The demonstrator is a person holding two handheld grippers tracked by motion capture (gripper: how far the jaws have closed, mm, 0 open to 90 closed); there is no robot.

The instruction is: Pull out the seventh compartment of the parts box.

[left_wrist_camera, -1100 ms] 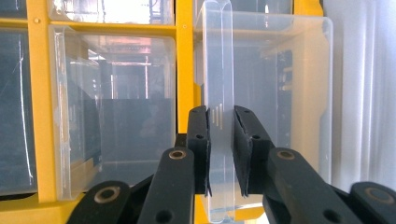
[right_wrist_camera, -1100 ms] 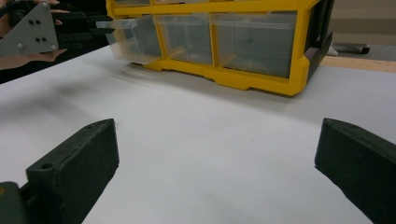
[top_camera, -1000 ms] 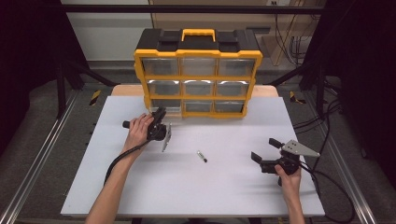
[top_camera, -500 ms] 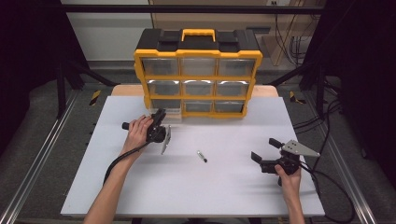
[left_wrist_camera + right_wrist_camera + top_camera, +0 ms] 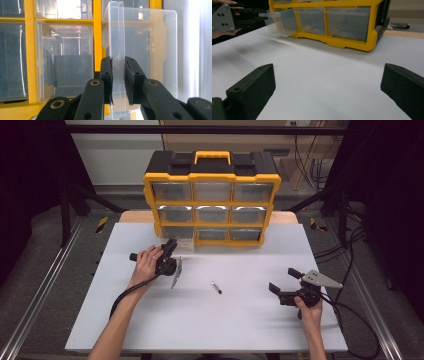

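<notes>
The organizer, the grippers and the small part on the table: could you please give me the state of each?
Yellow organizer: upright at the table's far edge.
Bottom-left drawer: partly pulled out, looks empty.
Other drawers: pushed in.
Left gripper: shut on the drawer's front tab.
Right gripper: open, holding nothing.
Small dark part: lying loose on the white tabletop.

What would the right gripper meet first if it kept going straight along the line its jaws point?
The right gripper, jaws wide open, points across bare white table toward the yellow drawer cabinet. The way looks free up to the cabinet's base, probably its first contact, though depth is hard to judge.
</notes>
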